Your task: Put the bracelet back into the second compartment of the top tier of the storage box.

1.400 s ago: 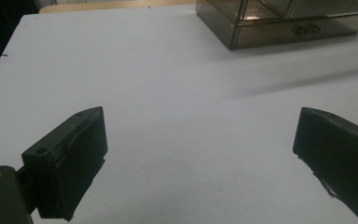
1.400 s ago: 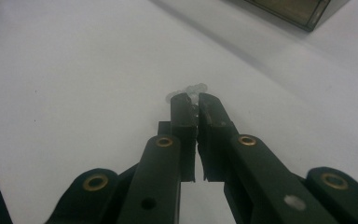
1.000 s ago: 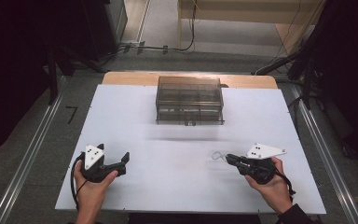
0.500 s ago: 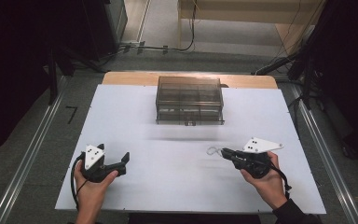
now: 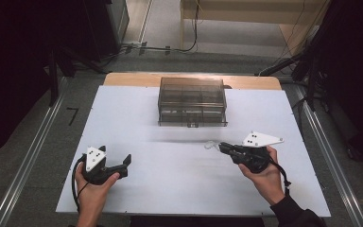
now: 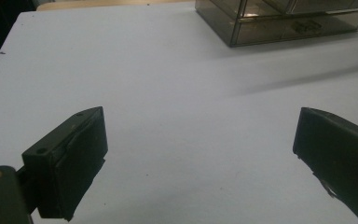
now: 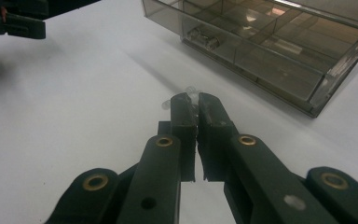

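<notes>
A small clear item (image 5: 211, 144), seemingly a clip or clear plastic piece whose kind cannot be told, is held in the right hand-held gripper (image 5: 223, 147), whose jaws are pressed together on it, with the clear bits seen poking past the tips in the right gripper view (image 7: 189, 91). The carry step is judged to be in hand: the item is lifted off the white surface (image 5: 179, 184) and pointed toward the smoked plastic drawer box (image 5: 192, 101), which stands at about 11 o'clock from that gripper, near the far edge of the surface. In the right gripper view the box (image 7: 279, 51) is seen divided into compartments, with something small lying in the nearest left one. The left hand-held gripper (image 5: 123, 163) is held at about 7 o'clock on the surface, well apart from the box, its jaws standing wide with nothing between them, as the left gripper view (image 6: 200, 154) confirms. The next move is judged to call for a drawer to be opened or a compartment to be reached, so the idle left gripper would likely be needed at the box while the item is kept clamped. Against the earlier frames, the right gripper is found shifted toward 11 o'clock and slightly raised, closer to the box; the left gripper and the box are unchanged.
</notes>
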Available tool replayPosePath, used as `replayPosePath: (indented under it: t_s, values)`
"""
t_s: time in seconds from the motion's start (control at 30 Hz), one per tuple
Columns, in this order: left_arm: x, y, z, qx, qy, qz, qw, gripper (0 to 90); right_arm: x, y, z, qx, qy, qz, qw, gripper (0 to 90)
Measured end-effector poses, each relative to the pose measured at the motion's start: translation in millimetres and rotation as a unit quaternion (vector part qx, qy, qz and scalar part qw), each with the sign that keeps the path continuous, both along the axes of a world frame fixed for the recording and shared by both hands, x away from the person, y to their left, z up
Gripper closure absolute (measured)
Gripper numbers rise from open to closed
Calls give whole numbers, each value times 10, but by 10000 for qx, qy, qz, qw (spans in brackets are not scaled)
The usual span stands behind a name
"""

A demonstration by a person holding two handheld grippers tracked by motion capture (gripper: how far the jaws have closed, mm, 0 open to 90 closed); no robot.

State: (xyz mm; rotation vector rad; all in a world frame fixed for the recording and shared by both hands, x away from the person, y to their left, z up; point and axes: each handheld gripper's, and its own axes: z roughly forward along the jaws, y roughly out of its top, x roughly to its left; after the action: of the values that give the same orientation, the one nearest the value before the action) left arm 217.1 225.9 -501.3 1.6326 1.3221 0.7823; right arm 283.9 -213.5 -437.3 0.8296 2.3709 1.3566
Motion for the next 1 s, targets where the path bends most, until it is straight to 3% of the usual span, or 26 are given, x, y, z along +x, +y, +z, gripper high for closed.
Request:
replayPosePath:
  t_s: [1.0]
  values:
    - [6, 12, -11, -8, 27, 6, 10000, 32, 223, 253, 239, 413, -158, 72, 9990, 836]
